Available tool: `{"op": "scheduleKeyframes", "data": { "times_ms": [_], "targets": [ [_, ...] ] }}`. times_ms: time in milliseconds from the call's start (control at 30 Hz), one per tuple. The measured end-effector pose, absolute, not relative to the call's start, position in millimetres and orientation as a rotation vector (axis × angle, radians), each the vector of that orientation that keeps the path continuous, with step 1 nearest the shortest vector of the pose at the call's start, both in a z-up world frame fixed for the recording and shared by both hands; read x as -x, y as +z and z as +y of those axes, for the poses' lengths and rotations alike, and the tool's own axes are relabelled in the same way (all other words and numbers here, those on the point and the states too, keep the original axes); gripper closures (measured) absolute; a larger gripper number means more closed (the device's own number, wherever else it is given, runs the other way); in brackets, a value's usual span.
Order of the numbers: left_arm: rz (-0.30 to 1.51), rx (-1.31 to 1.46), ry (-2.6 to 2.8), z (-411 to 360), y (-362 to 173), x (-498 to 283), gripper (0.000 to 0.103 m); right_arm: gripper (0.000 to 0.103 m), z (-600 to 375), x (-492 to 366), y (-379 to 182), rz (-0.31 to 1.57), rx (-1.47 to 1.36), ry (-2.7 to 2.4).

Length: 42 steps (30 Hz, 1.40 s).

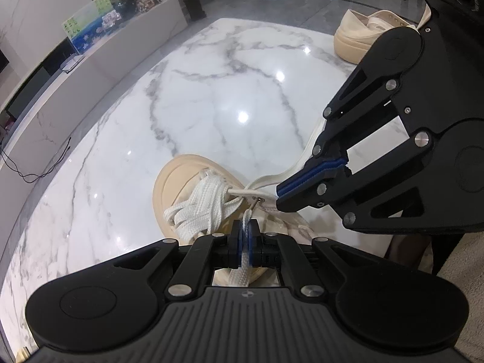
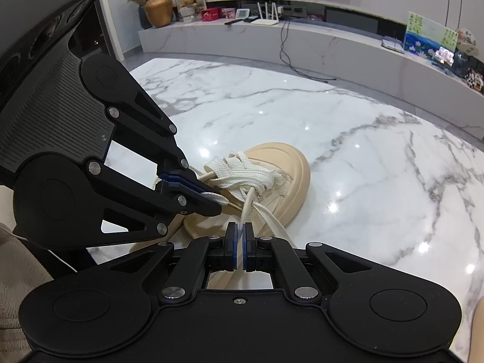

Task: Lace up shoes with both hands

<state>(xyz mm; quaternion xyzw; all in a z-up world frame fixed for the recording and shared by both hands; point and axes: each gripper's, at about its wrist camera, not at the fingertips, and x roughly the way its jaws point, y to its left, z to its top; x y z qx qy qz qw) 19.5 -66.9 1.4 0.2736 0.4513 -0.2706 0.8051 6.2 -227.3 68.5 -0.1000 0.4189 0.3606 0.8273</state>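
Note:
A beige shoe (image 1: 169, 181) (image 2: 290, 163) lies on the marble table with a loose bunch of white laces (image 1: 202, 205) (image 2: 248, 172) across its top. My left gripper (image 1: 245, 231) (image 2: 217, 202) is shut on one flat white lace strand just over the shoe's eyelets. My right gripper (image 1: 278, 196) (image 2: 240, 230) comes in from the right and is shut on another strand that leads to the eyelet row. The two tips sit close together above the shoe's opening. The rear of the shoe is hidden under the grippers.
A second beige shoe (image 1: 357, 39) stands at the far right of the white marble table (image 1: 227, 90) (image 2: 363, 166). A long low cabinet (image 2: 302, 42) with a dangling cable runs behind the table. Beige fabric of the person (image 2: 18, 272) is at the near edge.

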Motion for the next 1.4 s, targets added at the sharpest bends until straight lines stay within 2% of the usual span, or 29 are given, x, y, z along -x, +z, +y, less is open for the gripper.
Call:
{"op": "scheduleKeyframes", "data": {
  "times_ms": [533,1000,1400],
  "targets": [
    [0.949,-0.572,-0.617,-72,-2,-24,0.1,0.101,-239,-8,81,0.843,0.224,0.8],
    [0.952,-0.602,-0.636,-78,-6,-30,0.1,0.1,-220,-4,64,0.677,0.771,0.982],
    [0.956,-0.624,-0.641,-81,-8,-34,0.099,0.1,-212,-6,60,0.629,0.915,1.087]
  ]
}}
